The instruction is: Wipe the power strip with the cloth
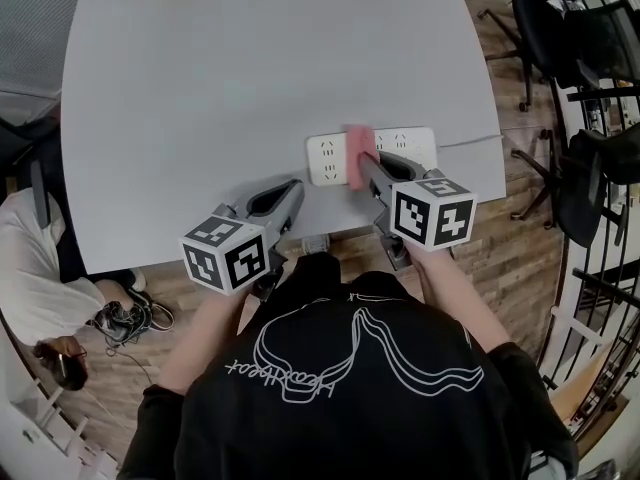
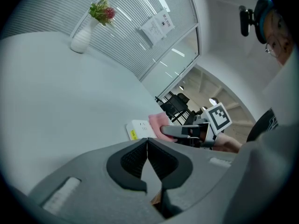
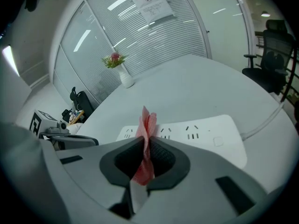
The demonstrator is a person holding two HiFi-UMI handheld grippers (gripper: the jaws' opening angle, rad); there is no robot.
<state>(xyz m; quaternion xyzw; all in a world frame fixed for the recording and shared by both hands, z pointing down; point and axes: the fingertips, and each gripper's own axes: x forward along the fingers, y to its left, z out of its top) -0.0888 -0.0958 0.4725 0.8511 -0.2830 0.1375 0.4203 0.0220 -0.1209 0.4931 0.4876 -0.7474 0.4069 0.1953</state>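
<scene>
**A:** Jaw status?

**B:** My right gripper (image 3: 145, 143) is pinching the cloth (image 3: 148, 120). It's thin, pink and crumpled into an upright fold between the ribbed black pads (image 3: 162, 157). My left gripper (image 2: 147, 143) has its jaws pressed together with nothing between them. It's over bare tabletop (image 1: 250, 78), just left of the strip.

**A:** Where's the power strip?

**B:** The power strip (image 1: 400, 146) lies flat near the tabletop's front edge. It's a white, glossy plastic slab with rounded corners, a row of sockets and a square button at its right end. The cloth is over its left-middle part, at the tip of my right jaws. I can't confirm contact. A thin white cable (image 1: 470, 143) leaves the strip's right end.

**A:** Surface?

**B:** Smooth, matte, light grey, with a curved outline.
</scene>
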